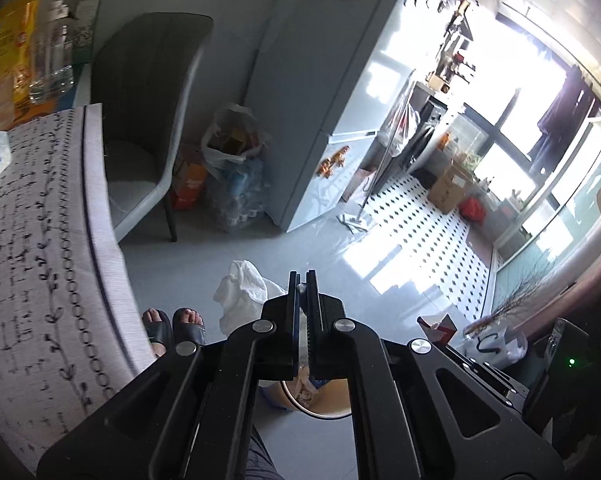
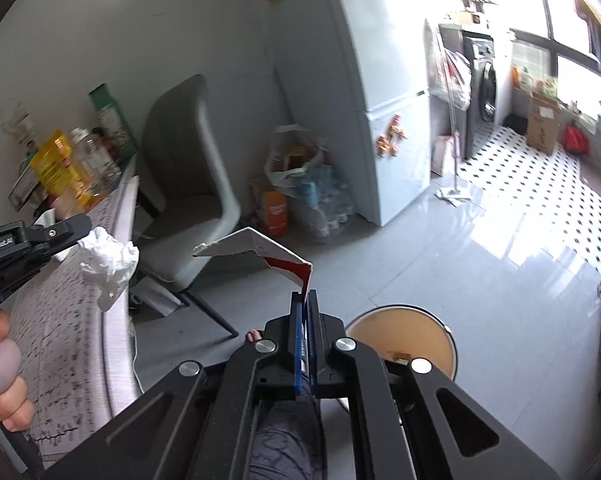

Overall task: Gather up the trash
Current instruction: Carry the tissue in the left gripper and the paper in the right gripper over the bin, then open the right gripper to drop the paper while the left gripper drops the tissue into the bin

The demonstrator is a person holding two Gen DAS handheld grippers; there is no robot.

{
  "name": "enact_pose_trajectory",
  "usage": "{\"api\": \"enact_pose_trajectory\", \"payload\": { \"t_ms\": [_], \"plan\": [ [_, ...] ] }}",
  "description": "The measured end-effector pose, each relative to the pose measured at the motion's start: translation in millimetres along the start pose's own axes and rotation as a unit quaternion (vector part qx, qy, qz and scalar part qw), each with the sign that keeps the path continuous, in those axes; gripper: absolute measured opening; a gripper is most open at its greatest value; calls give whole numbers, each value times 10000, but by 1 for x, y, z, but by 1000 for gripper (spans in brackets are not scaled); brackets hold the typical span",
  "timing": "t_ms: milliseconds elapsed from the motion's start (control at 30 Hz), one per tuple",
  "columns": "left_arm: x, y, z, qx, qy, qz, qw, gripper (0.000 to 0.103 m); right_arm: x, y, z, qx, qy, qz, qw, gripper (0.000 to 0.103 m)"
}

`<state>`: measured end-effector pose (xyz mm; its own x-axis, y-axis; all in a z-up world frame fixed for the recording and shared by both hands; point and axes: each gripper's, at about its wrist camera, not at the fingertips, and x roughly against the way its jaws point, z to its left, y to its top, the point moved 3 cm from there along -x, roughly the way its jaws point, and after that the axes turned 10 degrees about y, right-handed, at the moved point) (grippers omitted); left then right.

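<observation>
1. Your left gripper (image 2: 85, 222) clamps a tissue (image 2: 107, 262) off the table edge (image 2: 118, 280).
2. Your right gripper (image 2: 305, 296) clamps a carton (image 2: 260, 249).
3. Transport step: carry both above the bin (image 2: 410, 334), then part the jaws.

I see the table (image 2: 80, 320) at left, with the chair (image 2: 188, 184) behind it against the wall. Right of the chair, bags (image 2: 300, 184) stand on the floor beside the refrigerator (image 2: 384, 120). The trash bin (image 2: 404, 340) sits on the floor, below my right gripper (image 2: 305, 300).
</observation>
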<state>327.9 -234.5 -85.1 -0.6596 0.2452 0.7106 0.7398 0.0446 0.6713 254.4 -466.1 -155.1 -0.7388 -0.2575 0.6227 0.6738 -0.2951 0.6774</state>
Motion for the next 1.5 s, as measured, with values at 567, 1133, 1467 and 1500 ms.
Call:
{"api": "enact_pose_trajectory", "payload": {
  "t_ms": [567, 1133, 1467, 1500],
  "plan": [
    [-52, -11, -20, -127, 184, 387, 9990, 4, -74, -10, -94, -669, -434, 326, 9963, 6],
    [-109, -37, -98, -526, -259, 1015, 9931, 4, -34, -32, -144, -1469, -479, 45, 9880, 55],
    [-129, -51, -171, -758, -924, 1372, 9833, 22, 40, -41, -172, -1738, -794, -398, 9808, 55],
    [-128, -53, -176, -773, -1012, 1409, 9818, 34, 44, -41, -174, -1760, -811, -419, 9802, 55]
  ]
}}
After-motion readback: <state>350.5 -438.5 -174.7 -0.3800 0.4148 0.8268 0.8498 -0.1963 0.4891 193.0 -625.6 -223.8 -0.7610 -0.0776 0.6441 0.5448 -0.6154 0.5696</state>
